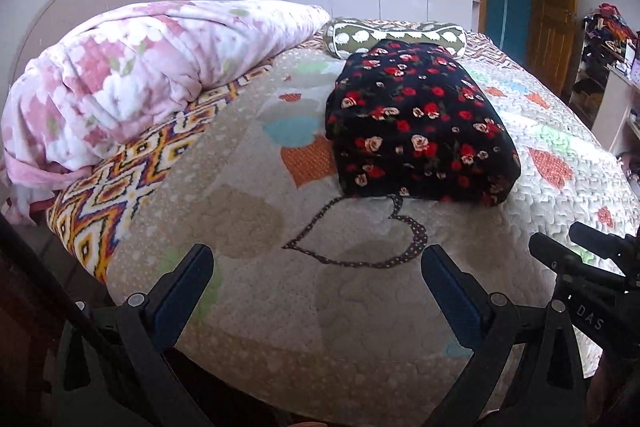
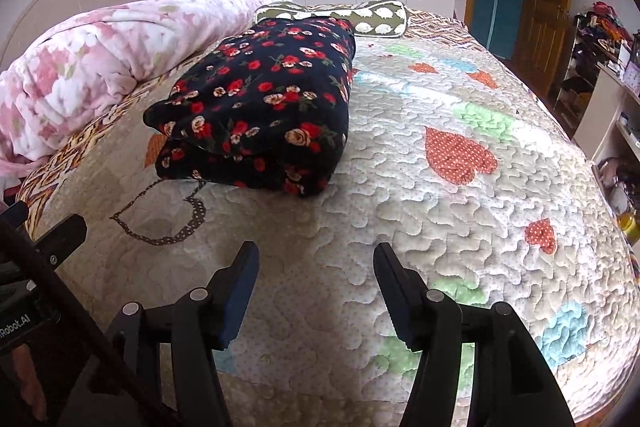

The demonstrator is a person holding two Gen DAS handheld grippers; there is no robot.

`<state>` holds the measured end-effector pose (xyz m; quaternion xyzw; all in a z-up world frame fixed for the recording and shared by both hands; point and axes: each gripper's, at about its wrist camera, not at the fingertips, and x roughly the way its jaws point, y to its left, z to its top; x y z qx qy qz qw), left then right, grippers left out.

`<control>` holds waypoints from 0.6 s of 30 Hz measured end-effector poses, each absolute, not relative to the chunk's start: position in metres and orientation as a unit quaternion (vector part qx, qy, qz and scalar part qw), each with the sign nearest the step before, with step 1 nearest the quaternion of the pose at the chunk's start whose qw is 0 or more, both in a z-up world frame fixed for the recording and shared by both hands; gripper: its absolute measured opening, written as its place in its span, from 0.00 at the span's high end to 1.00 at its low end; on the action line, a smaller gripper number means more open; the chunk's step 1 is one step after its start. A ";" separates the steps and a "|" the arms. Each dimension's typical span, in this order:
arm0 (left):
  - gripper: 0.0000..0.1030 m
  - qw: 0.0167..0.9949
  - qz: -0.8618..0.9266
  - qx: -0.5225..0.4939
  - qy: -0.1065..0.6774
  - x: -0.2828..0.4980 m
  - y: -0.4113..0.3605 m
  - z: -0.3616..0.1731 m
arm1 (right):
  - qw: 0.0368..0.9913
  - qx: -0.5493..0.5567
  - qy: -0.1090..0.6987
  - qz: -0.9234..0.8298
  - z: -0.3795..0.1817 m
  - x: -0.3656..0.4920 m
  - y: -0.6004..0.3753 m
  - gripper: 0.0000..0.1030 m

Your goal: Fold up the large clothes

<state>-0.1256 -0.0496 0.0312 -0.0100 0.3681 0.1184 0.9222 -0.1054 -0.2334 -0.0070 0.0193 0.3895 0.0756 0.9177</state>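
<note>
While the left gripper [image 1: 316, 259] hangs released above the near edge of the bed, its blue-padded fingers [image 1: 184, 283] stand wide apart with nothing between them. Beyond them in the left wrist view lies the black garment printed with red and cream roses [image 1: 420, 123], folded into a thick rectangular bundle on the quilted cream bedspread with coloured heart patches [image 1: 248, 299], well apart from the gripper. A brown dotted heart outline [image 1: 360, 235] on the bedspread sits between the fingers and the bundle. Left of the bundle, a pink and white floral comforter [image 1: 132, 71] lies rolled along the far left side, and an olive green pillow with white spots [image 1: 400, 37] touches the bundle's far end. Part of the right gripper's black body shows at the right edge.

From the right wrist view, the right gripper [image 2: 316, 263] is likewise released, fingers [image 2: 244, 287] apart over bare bedspread [image 2: 460, 227]. The folded rose garment [image 2: 264, 99] lies far and to the left, beside the floral comforter [image 2: 100, 63], with the olive pillow [image 2: 360, 17] at its far end.
</note>
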 end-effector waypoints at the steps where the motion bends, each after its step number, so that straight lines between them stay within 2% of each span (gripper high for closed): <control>1: 0.00 0.922 0.117 -0.012 0.370 -0.125 -0.049 0.031 | 0.917 0.020 0.391 0.075 -0.008 -0.105 -0.234 0.38; 18: 0.00 0.906 0.082 -0.036 0.414 -0.117 -0.046 0.012 | 0.908 0.019 0.414 0.065 -0.022 -0.098 -0.238 0.35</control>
